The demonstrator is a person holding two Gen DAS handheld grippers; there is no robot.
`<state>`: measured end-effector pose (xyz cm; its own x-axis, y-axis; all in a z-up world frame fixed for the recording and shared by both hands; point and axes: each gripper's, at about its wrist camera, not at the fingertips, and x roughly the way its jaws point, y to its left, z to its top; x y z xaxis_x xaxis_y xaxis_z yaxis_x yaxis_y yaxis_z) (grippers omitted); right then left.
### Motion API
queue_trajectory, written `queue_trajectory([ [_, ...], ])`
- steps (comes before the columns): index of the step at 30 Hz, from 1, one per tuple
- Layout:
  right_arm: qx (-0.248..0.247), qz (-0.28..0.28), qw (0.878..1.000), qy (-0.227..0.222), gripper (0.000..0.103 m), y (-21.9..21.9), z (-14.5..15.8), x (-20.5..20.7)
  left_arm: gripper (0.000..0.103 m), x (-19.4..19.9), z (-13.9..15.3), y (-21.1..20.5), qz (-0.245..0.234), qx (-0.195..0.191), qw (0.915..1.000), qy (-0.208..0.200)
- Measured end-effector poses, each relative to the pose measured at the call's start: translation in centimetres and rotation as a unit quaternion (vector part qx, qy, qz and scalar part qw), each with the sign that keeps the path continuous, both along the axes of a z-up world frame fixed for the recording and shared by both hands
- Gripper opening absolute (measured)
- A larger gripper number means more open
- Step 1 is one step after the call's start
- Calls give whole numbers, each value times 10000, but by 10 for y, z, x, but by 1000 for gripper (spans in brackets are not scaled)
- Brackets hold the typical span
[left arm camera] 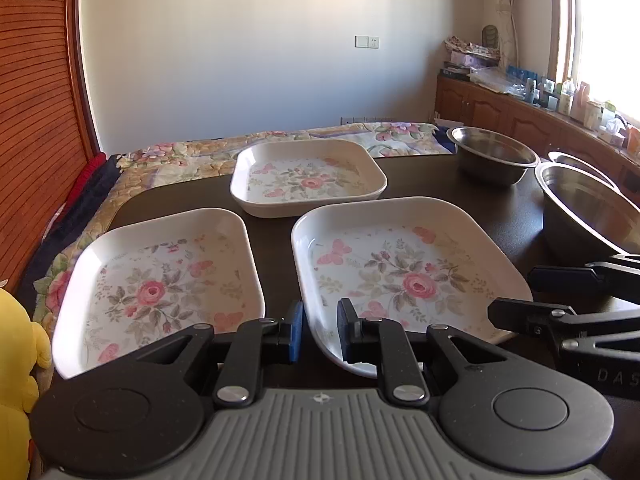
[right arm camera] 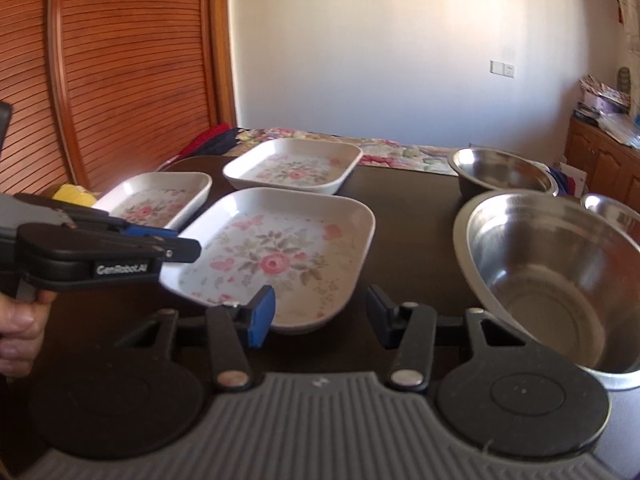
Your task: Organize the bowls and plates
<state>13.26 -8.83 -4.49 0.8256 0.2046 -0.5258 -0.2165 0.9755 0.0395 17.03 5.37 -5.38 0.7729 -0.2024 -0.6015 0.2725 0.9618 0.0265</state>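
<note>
Left gripper jaws clamped on near rim of front floral plate, presumably for stacking. Right gripper jaws half open, empty, beside large steel bowl.

Floral plates, steel bowls

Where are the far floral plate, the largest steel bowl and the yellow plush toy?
far floral plate (left arm camera: 308, 178): left wrist view, painted floor.
largest steel bowl (right arm camera: 556, 264): right wrist view, inner wall.
yellow plush toy (left arm camera: 16, 344): left wrist view, body.

glossy floral plates — shiny metal bowls.
</note>
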Motion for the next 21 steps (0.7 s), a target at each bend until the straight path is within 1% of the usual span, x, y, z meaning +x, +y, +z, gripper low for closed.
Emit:
queue_trajectory([
  [4,255,-42,9995,181,52,-4,-2,6,20,1,-3,0,-13,-7,10000,37],
  [7,320,-47,9992,237,52,-3,-4,10,20,1,-3,0,-13,-14,10000,32],
  [11,523,-38,9979,377,44,-4,-6,15,17,0,-4,1,-18,-58,10000,25],
  [13,528,-89,9979,354,39,-5,-7,14,17,-2,-3,3,-21,-117,9999,51],
  [15,530,-131,9979,338,31,-7,-6,14,17,-4,-1,3,-18,-157,9999,63],
  [18,580,-149,9976,348,29,-10,-6,13,17,-10,1,2,3,-168,9999,41],
  [21,587,-103,9977,333,29,-12,-5,10,17,-18,5,2,10,-218,9998,3],
])
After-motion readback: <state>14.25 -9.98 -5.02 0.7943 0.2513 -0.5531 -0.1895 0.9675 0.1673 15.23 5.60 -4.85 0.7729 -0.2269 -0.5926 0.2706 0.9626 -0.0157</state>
